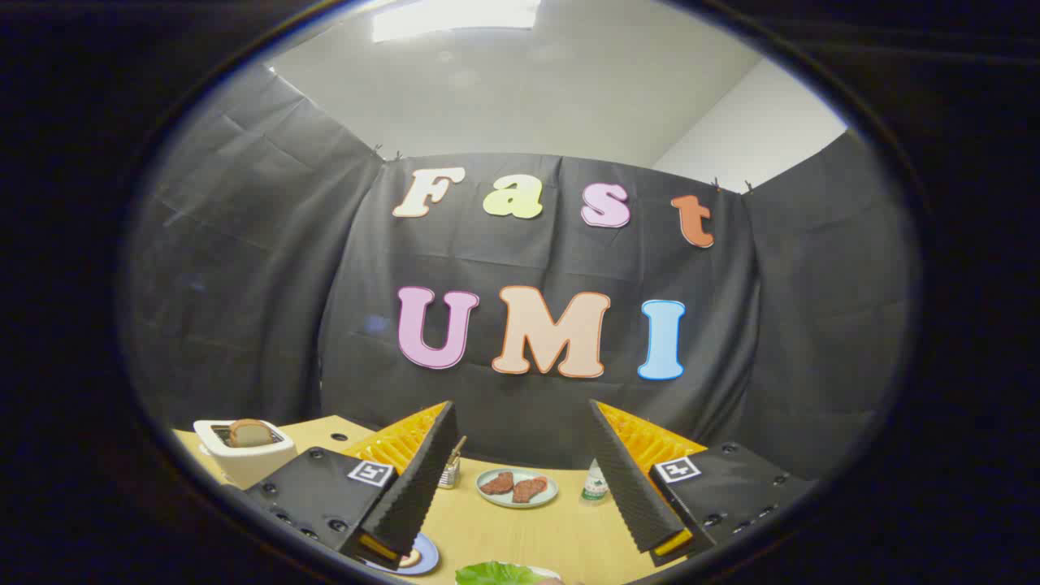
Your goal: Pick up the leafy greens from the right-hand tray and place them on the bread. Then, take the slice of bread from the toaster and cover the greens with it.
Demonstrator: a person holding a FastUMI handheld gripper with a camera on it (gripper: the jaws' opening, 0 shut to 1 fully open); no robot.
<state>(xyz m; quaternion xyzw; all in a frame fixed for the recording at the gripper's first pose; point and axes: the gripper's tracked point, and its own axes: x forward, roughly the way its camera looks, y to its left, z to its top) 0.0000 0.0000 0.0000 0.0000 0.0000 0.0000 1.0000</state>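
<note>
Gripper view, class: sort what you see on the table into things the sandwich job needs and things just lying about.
Needed for the job:
leafy greens, below the open fingers
toaster
slice of bread standing in it

Just lying about:
plate of meat slices
small bottle
metal cup
blue plate

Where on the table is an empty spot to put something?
The bare wooden table between the open gripper fingers, bordered by the pale green plate of meat slices beyond and the green lettuce leaf nearer. It is crowded around the plate, with a small metal tin and a small bottle flanking it.
</note>
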